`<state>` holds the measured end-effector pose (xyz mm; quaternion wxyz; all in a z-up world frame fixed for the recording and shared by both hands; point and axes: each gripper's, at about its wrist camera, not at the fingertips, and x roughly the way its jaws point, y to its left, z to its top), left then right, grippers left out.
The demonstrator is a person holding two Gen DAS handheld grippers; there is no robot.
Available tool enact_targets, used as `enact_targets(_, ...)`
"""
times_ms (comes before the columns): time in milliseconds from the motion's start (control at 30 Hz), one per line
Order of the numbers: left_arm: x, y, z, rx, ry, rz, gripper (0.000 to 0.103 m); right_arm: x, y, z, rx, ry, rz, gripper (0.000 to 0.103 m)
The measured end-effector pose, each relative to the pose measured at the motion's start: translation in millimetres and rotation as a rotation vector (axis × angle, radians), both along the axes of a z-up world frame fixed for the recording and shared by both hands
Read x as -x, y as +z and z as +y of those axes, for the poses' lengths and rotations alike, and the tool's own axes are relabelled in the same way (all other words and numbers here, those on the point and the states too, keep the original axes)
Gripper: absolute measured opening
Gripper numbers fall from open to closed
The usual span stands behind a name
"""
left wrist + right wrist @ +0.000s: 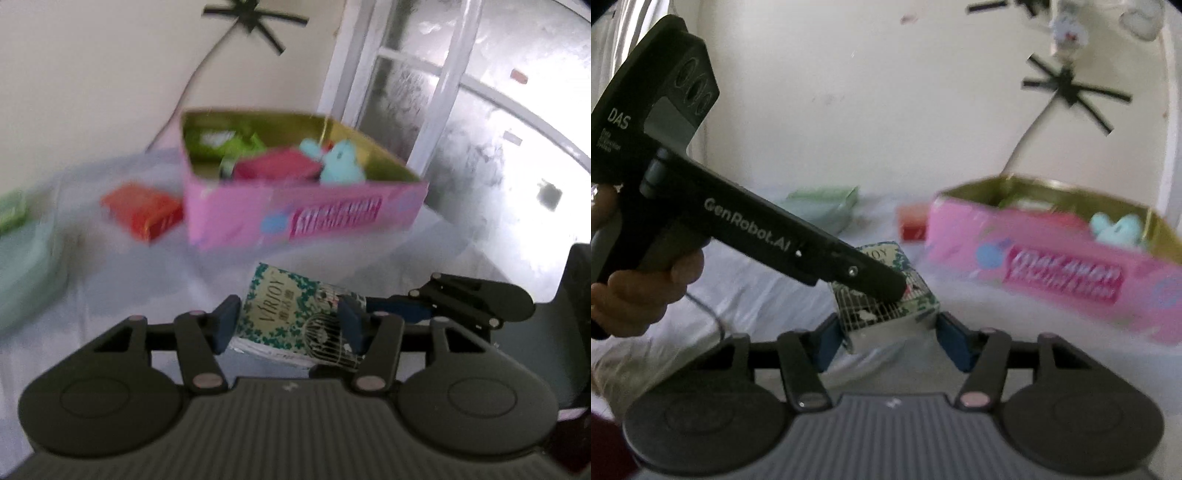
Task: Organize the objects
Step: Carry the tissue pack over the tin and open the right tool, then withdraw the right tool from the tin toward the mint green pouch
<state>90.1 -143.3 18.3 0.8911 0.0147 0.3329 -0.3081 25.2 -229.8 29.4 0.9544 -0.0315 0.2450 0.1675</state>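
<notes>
Our left gripper (pixel 290 325) clamps its blue pads on the green-and-white tissue pack (pixel 295 317), a soft printed packet with a birdcage drawing, lifted above the white cloth (pixel 129 288); our right gripper (pixel 890 341) stands apart around the pack's near end, one pad close to touching; the left hand (pixel 642 291) and its black tool cross that view; beyond sits the pink box (pixel 295 214), gold-lined, holding a blue plush toy (pixel 340 162) and packets; a red packet (pixel 144 210) lies just beside it.
</notes>
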Motion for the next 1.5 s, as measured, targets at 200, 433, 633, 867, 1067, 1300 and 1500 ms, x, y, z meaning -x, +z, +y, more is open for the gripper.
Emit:
enact_targets(200, -25.2, 38.8, -39.6, 0.0, -0.028, -0.117, 0.06, -17.3, 32.5, -29.4, 0.009, -0.081, -0.129, 0.057)
enact_targets(433, -77.7, 48.0, -100.7, -0.034, -0.054, -0.175, 0.065, -58.8, 41.2, -77.5, -0.002, -0.188, -0.147, 0.057)
enact_targets(633, -119.6, 43.1, -134.7, -0.056, -0.027, -0.199, 0.073, -107.5, 37.3, -114.4, 0.0, -0.272, -0.083, 0.058)
enact_targets(867, -140.4, 22.9, -125.2, -0.054, 0.171, -0.13, 0.088, -132.2, 22.7, -133.7, -0.005, -0.461, -0.086, 0.066)
enact_targets(1067, -117.4, 14.1, -111.4, -0.128, 0.234, -0.139, 0.088, -97.1, 11.6, -125.4, -0.084, -0.484, -0.102, 0.069)
enact_targets(1300, -82.3, 20.3, -98.7, -0.151, 0.262, -0.18, 0.089, -67.5, 18.4, -115.5, -0.148, -0.502, -0.131, 0.072)
enact_targets(1500, -63.5, 20.9, -76.6, -0.154, 0.279, -0.176, 0.09, -41.8, 26.2, -107.4, -0.205, -0.518, -0.152, 0.073)
